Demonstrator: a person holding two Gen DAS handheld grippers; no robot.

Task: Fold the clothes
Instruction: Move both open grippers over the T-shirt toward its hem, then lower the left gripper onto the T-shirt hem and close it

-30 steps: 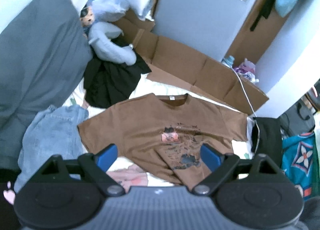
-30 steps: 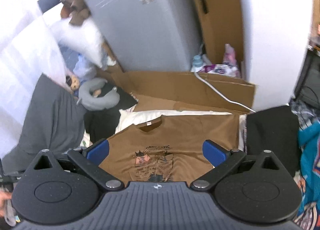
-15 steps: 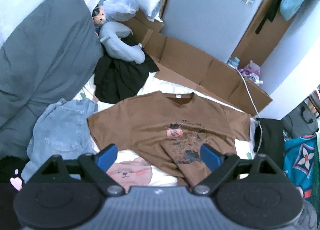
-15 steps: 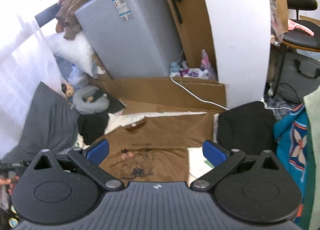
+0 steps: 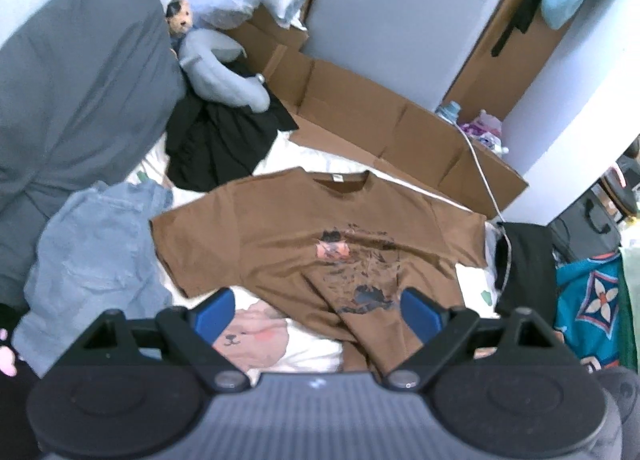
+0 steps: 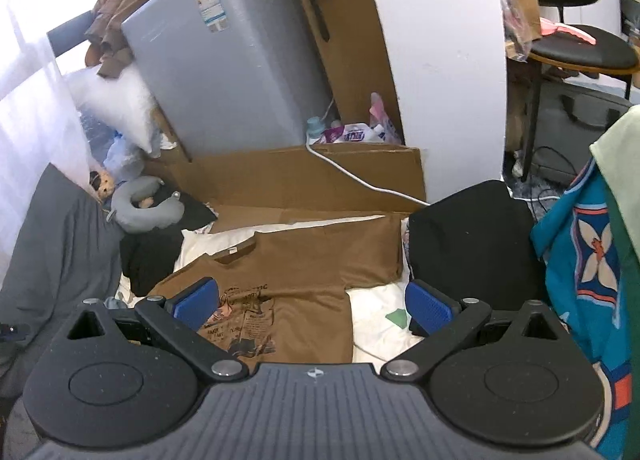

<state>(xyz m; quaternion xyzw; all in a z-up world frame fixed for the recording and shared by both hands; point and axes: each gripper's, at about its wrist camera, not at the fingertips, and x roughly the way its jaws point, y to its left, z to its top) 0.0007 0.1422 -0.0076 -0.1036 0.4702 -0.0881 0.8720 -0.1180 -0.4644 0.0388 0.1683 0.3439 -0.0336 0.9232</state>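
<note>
My brown shirt [image 5: 304,244] lies flat on the white sheet [image 6: 372,312], picture side up, its neck toward the cardboard [image 5: 360,115]. No fold is made yet, I think. My left claw [image 5: 316,310] and right claw [image 6: 312,302] are both wide open, holding nothing, above the shirt's bottom edge. Next I must go down and pinch that edge. The left view shows jeans [image 5: 92,256] beside the shirt; the right view shows a chair [image 6: 576,47] far past it.

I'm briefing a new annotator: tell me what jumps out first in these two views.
A brown T-shirt with a dark chest print lies spread face up on the white bedding, collar away from the cameras. Both the left gripper and right gripper hover open above it, holding nothing. Light blue jeans lie crumpled at its left.
</note>
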